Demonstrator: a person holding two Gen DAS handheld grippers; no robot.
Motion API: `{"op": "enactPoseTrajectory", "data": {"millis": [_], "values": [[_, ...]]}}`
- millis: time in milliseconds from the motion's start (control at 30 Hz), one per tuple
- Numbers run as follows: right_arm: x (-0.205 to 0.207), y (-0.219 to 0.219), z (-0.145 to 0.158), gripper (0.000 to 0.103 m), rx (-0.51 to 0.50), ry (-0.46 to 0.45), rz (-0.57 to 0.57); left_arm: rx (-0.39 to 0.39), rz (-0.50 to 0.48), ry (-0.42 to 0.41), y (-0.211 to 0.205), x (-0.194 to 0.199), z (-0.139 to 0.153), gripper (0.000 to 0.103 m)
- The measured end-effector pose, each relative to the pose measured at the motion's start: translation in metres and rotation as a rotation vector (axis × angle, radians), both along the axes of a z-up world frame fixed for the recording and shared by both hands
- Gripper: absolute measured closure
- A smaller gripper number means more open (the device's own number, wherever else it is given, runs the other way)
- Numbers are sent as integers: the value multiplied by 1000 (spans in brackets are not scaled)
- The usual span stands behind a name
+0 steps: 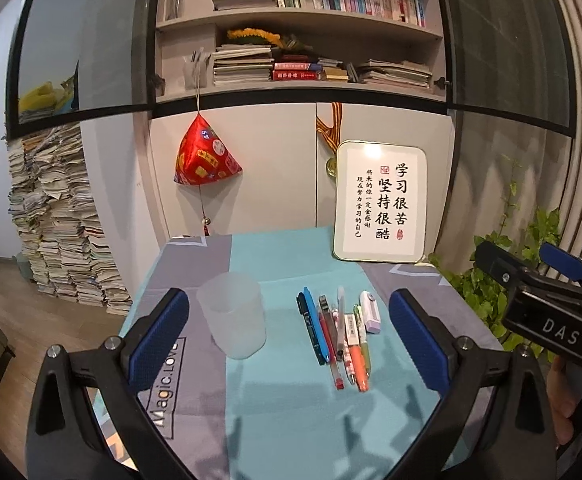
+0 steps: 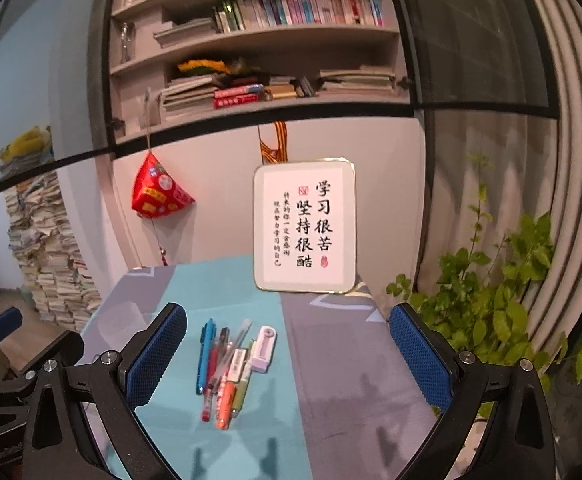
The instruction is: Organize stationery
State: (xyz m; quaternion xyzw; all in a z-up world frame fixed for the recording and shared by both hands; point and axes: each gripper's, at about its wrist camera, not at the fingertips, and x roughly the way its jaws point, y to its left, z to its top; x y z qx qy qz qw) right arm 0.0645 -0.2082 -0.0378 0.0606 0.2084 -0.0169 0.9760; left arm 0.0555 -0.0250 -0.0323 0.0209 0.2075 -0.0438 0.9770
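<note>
A frosted plastic cup [image 1: 233, 316] stands upright and empty on the table's left part. To its right lies a bunch of several pens and markers [image 1: 337, 336], with a small white and lilac correction tape [image 1: 371, 312] at its right end. The same bunch of pens [image 2: 223, 364] and correction tape [image 2: 264, 348] show in the right wrist view. My left gripper [image 1: 291, 344] is open and empty, held above the table's near side. My right gripper [image 2: 291, 360] is open and empty, right of the pens; its body [image 1: 551, 300] shows in the left wrist view.
The table has a teal and grey cloth [image 1: 291, 420]. A framed calligraphy sign [image 1: 379, 200] leans at the back right. A green plant [image 2: 491, 300] stands off the right edge. A red pouch [image 1: 207, 156] hangs on the cabinet. Stacked books [image 1: 59, 220] rise at the left.
</note>
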Motion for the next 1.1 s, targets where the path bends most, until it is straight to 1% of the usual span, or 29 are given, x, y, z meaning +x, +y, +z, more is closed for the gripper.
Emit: {"op": "enactPoseTrajectory", "data": {"millis": [233, 367, 500, 567, 767, 933, 1000, 1067, 1100], "values": [[25, -9, -5, 2, -1, -16, -28, 7, -10, -24, -7, 24, -2, 4], [37, -3, -9, 2, -33, -20, -18, 8, -21, -19, -11, 35, -5, 4], [47, 5, -16, 2, -67, -2, -1, 20, -20, 4, -13, 46, -9, 8], [49, 6, -18, 2, -69, 4, 6, 16, -19, 16, -12, 50, -11, 9], [51, 7, -17, 2, -67, 5, 7, 6, -16, 18, -8, 53, -9, 13], [53, 6, -18, 2, -56, 43, 9, -10, -9, 59, -2, 58, -17, 21], [53, 5, -20, 6, -45, 64, 14, -16, -8, 90, 2, 61, -23, 27], [53, 5, -25, 17, -37, 80, 18, -28, -13, 126, 6, 65, -30, 30], [55, 4, -29, 21, -32, 101, 22, -34, -16, 136, 7, 65, -32, 32]]}}
